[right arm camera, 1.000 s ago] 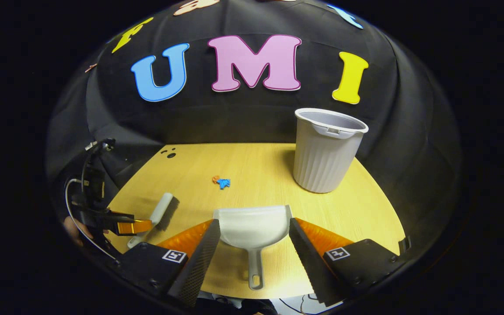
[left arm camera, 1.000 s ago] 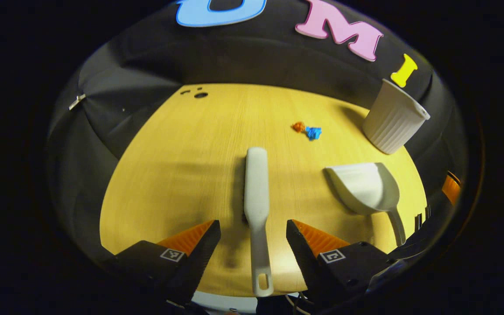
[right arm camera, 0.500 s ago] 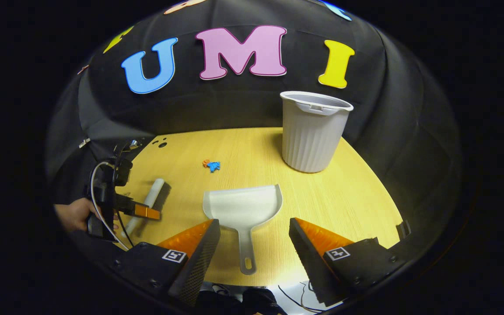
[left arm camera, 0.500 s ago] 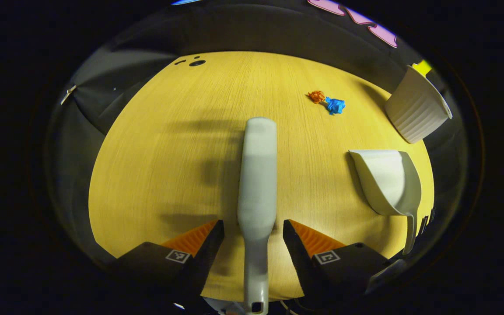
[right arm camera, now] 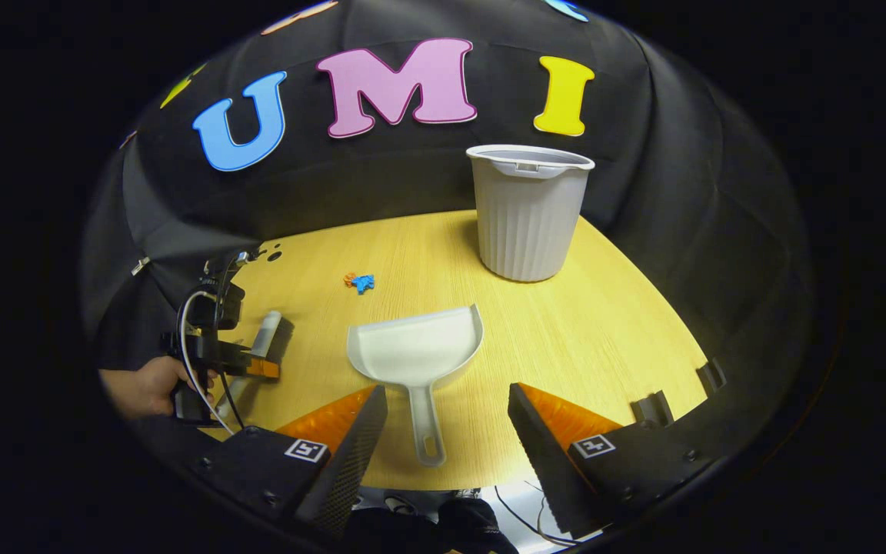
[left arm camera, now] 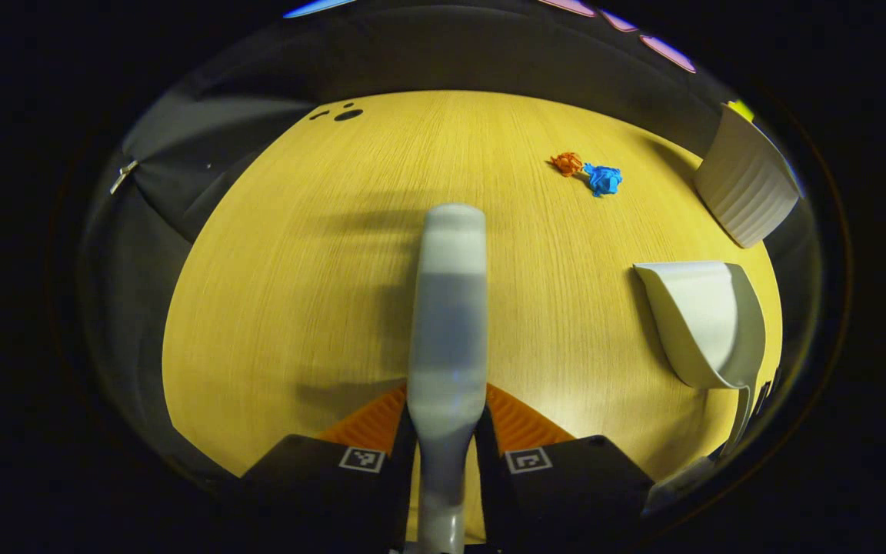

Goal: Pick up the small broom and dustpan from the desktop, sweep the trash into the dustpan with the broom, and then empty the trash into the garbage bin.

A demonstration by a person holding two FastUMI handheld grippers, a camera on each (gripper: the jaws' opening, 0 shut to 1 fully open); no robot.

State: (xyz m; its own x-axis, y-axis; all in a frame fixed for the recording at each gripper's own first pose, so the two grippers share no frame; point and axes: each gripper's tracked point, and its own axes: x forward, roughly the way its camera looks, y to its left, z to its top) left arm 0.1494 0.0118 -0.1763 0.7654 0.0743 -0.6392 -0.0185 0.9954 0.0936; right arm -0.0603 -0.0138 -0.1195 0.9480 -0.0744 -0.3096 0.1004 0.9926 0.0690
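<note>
On desktop (right arm camera: pixel 581 338): no legible labels.
Left gripper (left arm camera: pixel 444 454): clamped on broom (left arm camera: pixel 447 323) handle.
Right gripper (right arm camera: pixel 447 431): spread wide, straddling dustpan (right arm camera: pixel 412 350) handle.

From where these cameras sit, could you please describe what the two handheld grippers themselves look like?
Each gripper has a dark, blocky body carrying a small square black-and-white marker tile on each finger base, seen on the left gripper and the right gripper. The fingers taper to wedges with ribbed inner faces. Farther off in the right gripper view, the left gripper shows a looping pale cable and a dark camera housing on top, held by a bare hand.
</note>
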